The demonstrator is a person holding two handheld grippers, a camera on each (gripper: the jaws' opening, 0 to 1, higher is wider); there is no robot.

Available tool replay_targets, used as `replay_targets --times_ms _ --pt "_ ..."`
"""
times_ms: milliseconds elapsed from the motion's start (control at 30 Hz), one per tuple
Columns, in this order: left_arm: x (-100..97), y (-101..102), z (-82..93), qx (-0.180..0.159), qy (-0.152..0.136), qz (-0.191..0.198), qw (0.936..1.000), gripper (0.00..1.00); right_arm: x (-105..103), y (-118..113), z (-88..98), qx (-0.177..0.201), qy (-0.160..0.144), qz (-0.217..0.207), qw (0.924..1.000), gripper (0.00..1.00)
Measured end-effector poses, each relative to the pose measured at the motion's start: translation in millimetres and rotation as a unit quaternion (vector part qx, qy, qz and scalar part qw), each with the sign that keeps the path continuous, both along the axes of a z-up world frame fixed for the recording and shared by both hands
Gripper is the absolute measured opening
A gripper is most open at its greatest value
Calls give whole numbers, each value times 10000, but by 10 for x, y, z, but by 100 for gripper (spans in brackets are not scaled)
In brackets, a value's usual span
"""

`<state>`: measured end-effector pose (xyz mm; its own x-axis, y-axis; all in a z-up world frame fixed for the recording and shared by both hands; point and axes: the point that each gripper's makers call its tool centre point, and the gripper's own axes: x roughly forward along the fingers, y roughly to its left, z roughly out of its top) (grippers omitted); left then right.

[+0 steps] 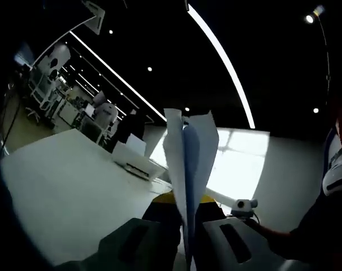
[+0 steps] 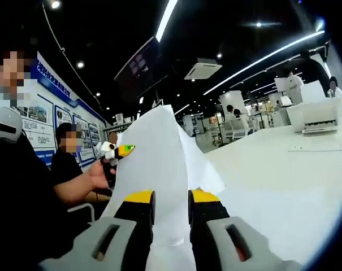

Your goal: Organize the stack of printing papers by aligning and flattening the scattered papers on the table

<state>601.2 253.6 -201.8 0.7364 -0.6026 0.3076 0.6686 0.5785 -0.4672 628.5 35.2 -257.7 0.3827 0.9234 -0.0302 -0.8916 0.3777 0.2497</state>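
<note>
Both grippers are pinching the papers (image 2: 159, 164) and holding them up off the white table (image 2: 272, 180), edge-on in the left gripper view. The left gripper (image 1: 186, 226) has its 2 jaws clamped tight on the sheets' lower edge. The right gripper (image 2: 171, 206) has its yellow-tipped jaws closed on the same stack, with the sheets fanning upward above the table. A printer (image 2: 317, 116) sits on the table's far side, well away from the papers. A person (image 2: 69, 169) sits just beside the table, holding a small yellow-tipped device (image 2: 117, 151).
</note>
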Motion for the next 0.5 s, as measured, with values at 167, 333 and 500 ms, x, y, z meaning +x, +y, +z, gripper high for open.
replay_targets --times_ms 167,333,500 --pt "13 10 -22 -7 -4 80 10000 6 57 -76 14 -54 -53 -136 9999 22" --pt "26 -9 -35 13 2 88 10000 6 97 -144 49 -77 -108 -237 9996 23" --pt "28 -4 -21 23 -3 96 10000 6 136 -206 71 -106 -158 -338 9992 24"
